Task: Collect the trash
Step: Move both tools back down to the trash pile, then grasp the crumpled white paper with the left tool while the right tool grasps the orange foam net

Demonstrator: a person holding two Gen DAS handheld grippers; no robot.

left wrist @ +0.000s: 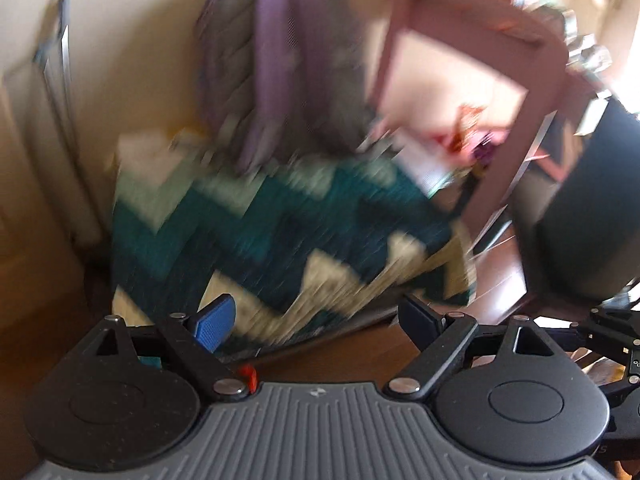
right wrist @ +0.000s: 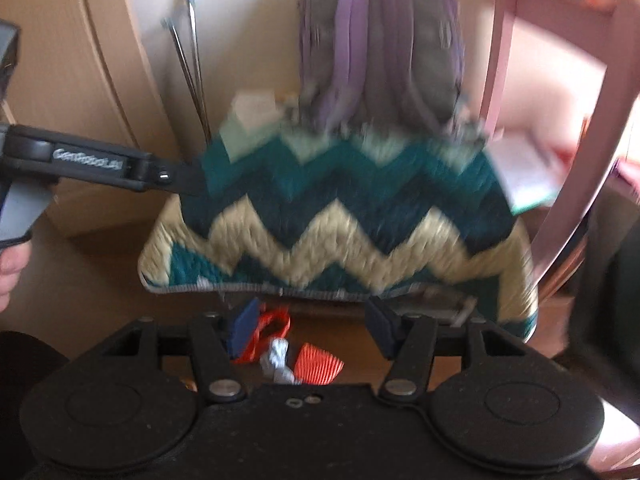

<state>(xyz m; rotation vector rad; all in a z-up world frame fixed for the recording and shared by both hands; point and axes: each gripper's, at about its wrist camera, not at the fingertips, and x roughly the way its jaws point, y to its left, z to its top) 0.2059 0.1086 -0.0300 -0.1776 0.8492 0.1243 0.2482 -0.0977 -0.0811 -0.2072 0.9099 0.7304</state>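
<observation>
Heavy motion blur, warm daylight

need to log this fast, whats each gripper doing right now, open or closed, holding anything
left gripper: open, nothing between its jaws.
right gripper: open, holding nothing; orange and grey trash lies on the floor beyond it.

Motion blur smears both views. In the left wrist view the rug (left wrist: pixel 280 220), the purple bag (left wrist: pixel 272 60) and the pink chair (left wrist: pixel 520 80) have no sharp edges. The small red things (left wrist: pixel 468 132) under the chair cannot be told. In the right wrist view the gripper body hides part of the trash (right wrist: pixel 288 352) at lower centre, and the left gripper (right wrist: pixel 192 180) is cut off by the left edge.
</observation>
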